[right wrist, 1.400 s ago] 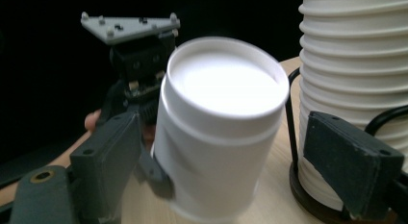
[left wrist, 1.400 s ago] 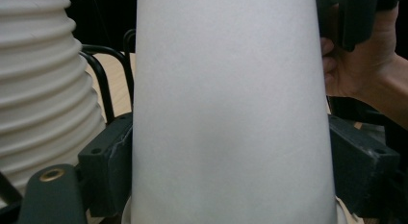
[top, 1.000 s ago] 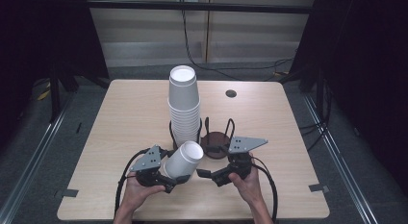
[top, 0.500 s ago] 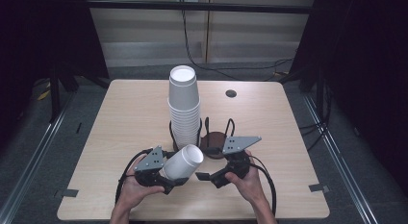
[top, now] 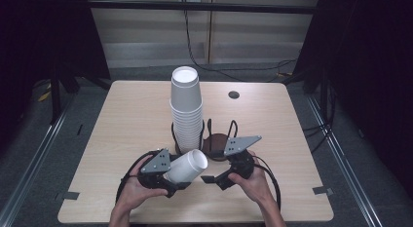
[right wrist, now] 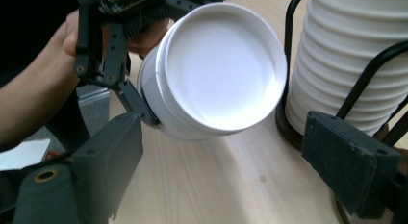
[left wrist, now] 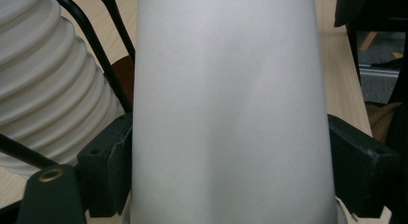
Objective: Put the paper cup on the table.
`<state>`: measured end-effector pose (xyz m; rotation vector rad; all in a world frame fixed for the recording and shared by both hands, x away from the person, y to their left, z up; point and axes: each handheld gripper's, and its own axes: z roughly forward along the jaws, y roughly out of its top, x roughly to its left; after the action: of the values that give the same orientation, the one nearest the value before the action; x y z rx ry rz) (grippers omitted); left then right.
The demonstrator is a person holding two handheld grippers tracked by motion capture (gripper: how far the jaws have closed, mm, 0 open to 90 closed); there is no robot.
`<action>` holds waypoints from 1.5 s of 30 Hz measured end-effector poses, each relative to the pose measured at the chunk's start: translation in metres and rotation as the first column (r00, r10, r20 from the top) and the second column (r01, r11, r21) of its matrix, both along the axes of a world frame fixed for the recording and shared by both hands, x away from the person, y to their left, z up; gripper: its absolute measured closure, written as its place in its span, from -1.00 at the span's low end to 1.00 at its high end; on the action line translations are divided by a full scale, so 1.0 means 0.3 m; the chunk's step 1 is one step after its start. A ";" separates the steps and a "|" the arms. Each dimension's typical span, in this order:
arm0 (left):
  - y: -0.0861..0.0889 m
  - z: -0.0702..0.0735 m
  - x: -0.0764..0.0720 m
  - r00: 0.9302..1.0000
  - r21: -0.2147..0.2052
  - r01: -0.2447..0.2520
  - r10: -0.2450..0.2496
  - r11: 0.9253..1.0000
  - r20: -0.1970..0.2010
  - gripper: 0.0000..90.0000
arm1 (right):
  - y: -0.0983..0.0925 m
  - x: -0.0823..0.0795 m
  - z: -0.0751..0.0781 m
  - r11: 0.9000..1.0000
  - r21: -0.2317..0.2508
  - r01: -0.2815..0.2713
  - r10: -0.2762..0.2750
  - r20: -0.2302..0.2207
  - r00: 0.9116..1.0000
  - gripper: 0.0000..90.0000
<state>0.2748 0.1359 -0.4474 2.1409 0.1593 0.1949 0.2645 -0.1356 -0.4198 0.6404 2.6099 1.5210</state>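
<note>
Tipping lower than a moment ago, the white foam cup (top: 187, 166) sits squeezed in the left gripper (top: 171, 180); the right gripper (top: 214, 178) waits wide, maybe to grab it.

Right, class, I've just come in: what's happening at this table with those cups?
A person holds a gripper in each hand at a wooden table. The left gripper is shut on a single white cup, held on its side with the closed base facing the right gripper, whose jaws stand open and hold nothing. Behind them a tall stack of white cups stands upside down in a black wire holder.
</note>
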 end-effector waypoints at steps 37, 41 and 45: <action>-0.100 0.022 -0.008 0.995 0.286 0.077 -0.090 0.955 0.033 -0.64 | 0.046 0.031 -0.002 0.945 -0.286 -0.157 0.134 -0.099 0.986 -0.69; -0.105 0.019 -0.009 0.994 0.301 0.091 -0.107 0.949 0.036 -0.64 | 0.056 0.042 -0.003 0.934 -0.313 -0.172 0.144 -0.110 0.983 -0.69; -0.108 0.015 -0.015 0.993 0.311 0.094 -0.109 0.946 0.032 -0.64 | 0.075 0.054 -0.014 0.919 -0.341 -0.198 0.160 -0.136 0.978 -0.69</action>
<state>0.2704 0.1036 -0.4429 2.4475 -0.0131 0.2238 0.2808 -0.1130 -0.4241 0.4678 2.9873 1.0277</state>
